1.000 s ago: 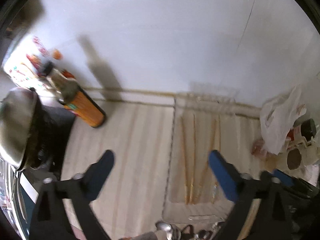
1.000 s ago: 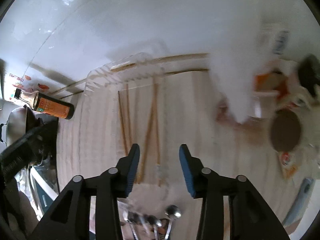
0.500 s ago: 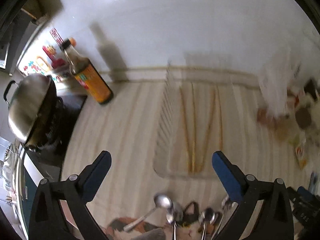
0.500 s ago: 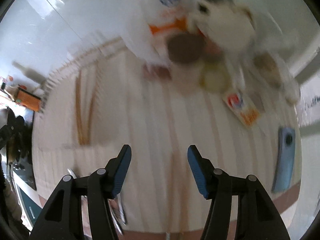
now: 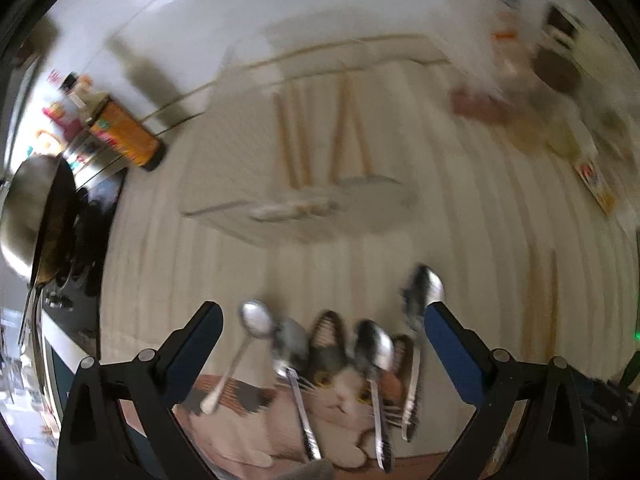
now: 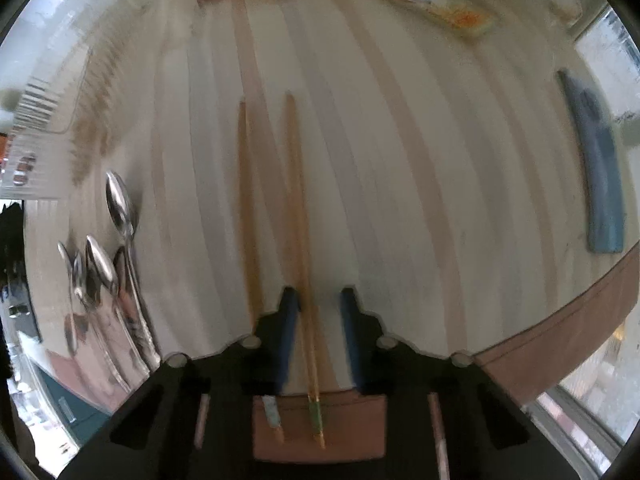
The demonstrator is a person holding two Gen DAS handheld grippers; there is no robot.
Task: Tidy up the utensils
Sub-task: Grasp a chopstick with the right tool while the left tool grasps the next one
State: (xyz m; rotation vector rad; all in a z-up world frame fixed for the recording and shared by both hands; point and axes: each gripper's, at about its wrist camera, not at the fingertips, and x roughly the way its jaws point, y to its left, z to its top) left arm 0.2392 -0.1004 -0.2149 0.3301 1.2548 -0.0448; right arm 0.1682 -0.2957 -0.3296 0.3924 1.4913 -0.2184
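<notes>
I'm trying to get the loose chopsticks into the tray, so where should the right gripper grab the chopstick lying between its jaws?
Grip the chopstick low on its shaft, near the handle end at the table's near edge, coming straight down from above. It lies flat and lengthwise between the open jaws of the right gripper, so closing across its thin width should pinch it. The second chopstick lies just outside the jaws.

The left black tool with blue-padded fingers (image 5: pixel 320 344) hangs above the near edge of the surface, its jaws spread wide and nothing between the pads. The right black tool with blue-padded fingers (image 6: pixel 319 344) sits low at the same near edge, its jaws drawn in much narrower, pads standing either side of a slim gap without meeting. Neither arm nor hand shows behind the tools.
</notes>
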